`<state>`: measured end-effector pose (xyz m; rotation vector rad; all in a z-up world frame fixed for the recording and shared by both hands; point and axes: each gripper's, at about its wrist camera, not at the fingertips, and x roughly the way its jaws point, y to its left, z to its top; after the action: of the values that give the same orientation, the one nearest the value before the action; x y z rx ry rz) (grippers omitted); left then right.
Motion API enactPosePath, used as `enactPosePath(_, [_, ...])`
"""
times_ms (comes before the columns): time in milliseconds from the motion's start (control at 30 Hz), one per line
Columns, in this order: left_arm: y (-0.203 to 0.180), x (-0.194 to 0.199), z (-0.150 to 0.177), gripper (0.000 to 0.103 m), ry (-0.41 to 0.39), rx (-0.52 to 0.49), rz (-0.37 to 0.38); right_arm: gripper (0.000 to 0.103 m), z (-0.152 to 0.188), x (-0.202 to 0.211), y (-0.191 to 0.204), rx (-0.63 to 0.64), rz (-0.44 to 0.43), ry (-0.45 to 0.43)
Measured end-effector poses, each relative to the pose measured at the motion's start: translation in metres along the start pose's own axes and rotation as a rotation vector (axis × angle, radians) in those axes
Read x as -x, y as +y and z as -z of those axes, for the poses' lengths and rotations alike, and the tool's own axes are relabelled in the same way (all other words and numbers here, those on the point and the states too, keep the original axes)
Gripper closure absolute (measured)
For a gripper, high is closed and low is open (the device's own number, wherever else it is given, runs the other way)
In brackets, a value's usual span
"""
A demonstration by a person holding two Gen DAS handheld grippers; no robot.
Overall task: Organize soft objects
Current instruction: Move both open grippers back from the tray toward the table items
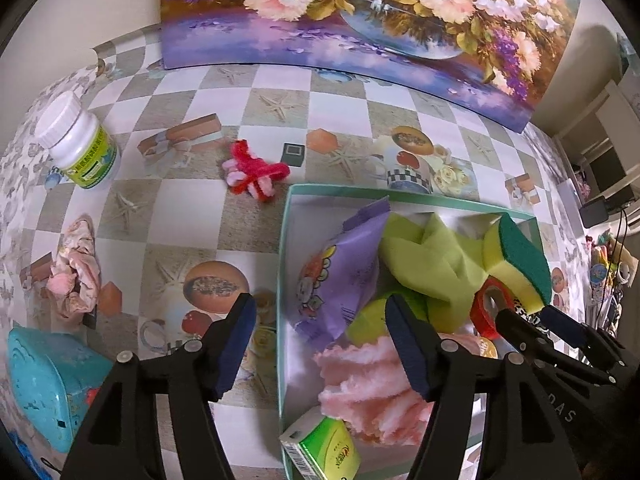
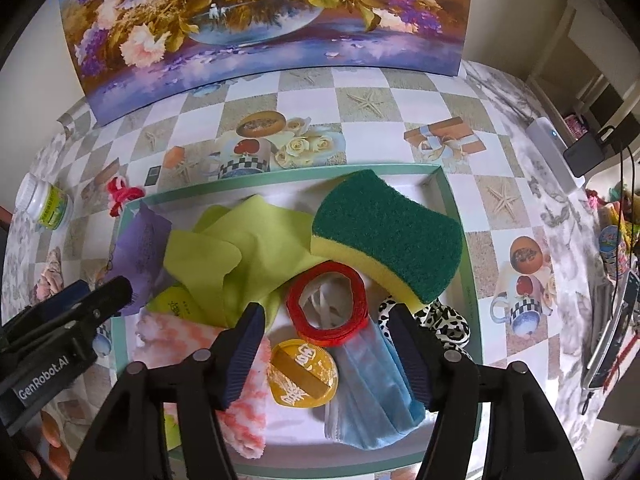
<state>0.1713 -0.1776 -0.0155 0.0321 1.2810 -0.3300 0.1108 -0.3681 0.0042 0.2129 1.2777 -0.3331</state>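
A teal-rimmed box (image 1: 340, 191) (image 2: 460, 216) holds a green-and-yellow sponge (image 2: 388, 232) (image 1: 520, 260), a lime cloth (image 2: 240, 256) (image 1: 432, 264), a purple packet (image 1: 344, 272), a pink fluffy cloth (image 1: 372, 392) (image 2: 248, 412), a red ring (image 2: 328, 304), a blue face mask (image 2: 368, 392) and a gold disc (image 2: 302, 374). My left gripper (image 1: 320, 344) is open and empty over the box's left wall. My right gripper (image 2: 326, 348) is open and empty above the ring and the disc. A red and pink pipe-cleaner bundle (image 1: 254, 172) and a crumpled pink cloth (image 1: 76, 276) lie on the table.
A white bottle (image 1: 78, 144) stands at the far left. A turquoise plastic item (image 1: 44, 384) sits at the near left. A small green carton (image 1: 324, 448) lies in the box's near corner. A flower painting (image 1: 360, 16) leans on the back wall. A leopard-print band (image 2: 444, 320) lies in the box.
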Motion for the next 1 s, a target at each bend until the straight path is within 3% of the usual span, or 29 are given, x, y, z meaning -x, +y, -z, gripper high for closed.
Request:
enactPosePath(200, [0.003, 0.002, -0.002, 0.027, -0.014, 0.004, -0.008, 0.032, 0.000, -0.001, 0.003, 0.010, 0.010, 0.006])
enactPosePath(267, [0.003, 0.003, -0.002, 0.012, -0.023, 0.004, -0.021, 0.022, 0.000, 0.000, 0.003, 0.013, 0.021, 0.000])
enactPosePath(333, [0.005, 0.004, -0.002, 0.008, -0.043, 0.001, -0.054, 0.011, 0.000, 0.000, 0.003, 0.014, 0.040, -0.007])
enactPosePath(533, [0.013, 0.006, -0.004, 0.008, -0.060, 0.008, -0.107, 0.007, -0.001, 0.000, 0.001, 0.011, 0.051, -0.005])
enactPosePath(1000, [0.022, 0.015, -0.006, 0.008, -0.053, -0.022, -0.124, 0.007, -0.003, 0.007, 0.010, 0.021, 0.057, -0.021])
